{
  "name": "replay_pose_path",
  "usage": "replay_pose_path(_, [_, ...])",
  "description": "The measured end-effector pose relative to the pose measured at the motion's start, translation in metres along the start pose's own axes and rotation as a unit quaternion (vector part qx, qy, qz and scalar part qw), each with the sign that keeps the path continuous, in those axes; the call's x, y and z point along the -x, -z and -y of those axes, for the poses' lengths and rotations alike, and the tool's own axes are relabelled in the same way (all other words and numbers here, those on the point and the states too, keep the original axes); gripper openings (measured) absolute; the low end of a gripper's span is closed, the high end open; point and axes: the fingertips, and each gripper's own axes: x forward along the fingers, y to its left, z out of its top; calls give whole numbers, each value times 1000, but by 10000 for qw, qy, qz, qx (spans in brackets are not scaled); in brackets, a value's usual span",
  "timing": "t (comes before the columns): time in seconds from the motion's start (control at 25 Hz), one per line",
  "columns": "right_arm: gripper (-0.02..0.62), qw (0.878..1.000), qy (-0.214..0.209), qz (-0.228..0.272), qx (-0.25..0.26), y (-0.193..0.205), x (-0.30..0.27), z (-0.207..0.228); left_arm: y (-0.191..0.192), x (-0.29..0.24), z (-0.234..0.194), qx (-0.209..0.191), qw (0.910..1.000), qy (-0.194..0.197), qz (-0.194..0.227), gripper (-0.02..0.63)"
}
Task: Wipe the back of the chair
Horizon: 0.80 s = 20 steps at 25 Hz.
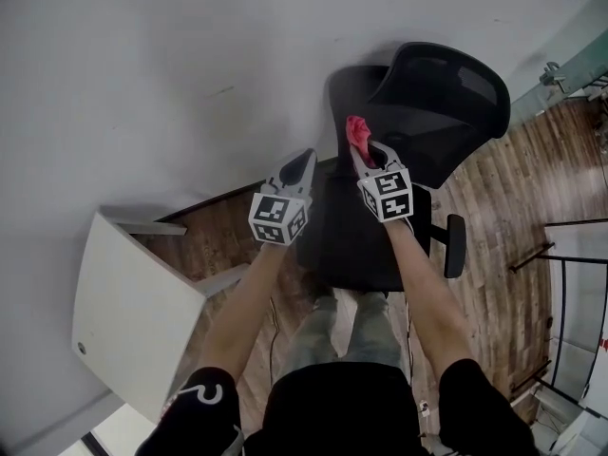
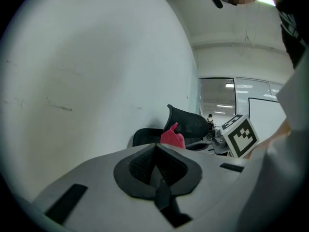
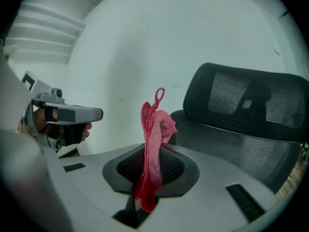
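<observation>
Chair-cleaning, wipe apparently not yet begun: my right gripper (image 1: 361,152) had its jaws clamped on a red cloth (image 1: 356,131). The cloth stood up from the tips, near the black mesh chair back (image 1: 446,98), upper right of centre in the head view. My left gripper (image 1: 306,160), just left of it, had its jaws pressed together on nothing. The seat (image 1: 356,240) lay below both, by the white wall (image 1: 171,74). Doing this well likely meant spreading the bunched cloth against the mesh and sweeping with steady, light pressure, since such a chair might turn away. No container showed in any view.
</observation>
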Motion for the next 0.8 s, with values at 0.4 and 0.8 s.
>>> replay_pose_path(0.4, [77, 9999, -74, -29, 69, 44, -66, 13, 20, -37, -19, -118, 9999, -6, 57, 22])
replay_pose_path(0.8, [77, 10000, -49, -61, 22, 80, -109, 27, 59, -60, -54, -167, 9997, -91, -150, 21])
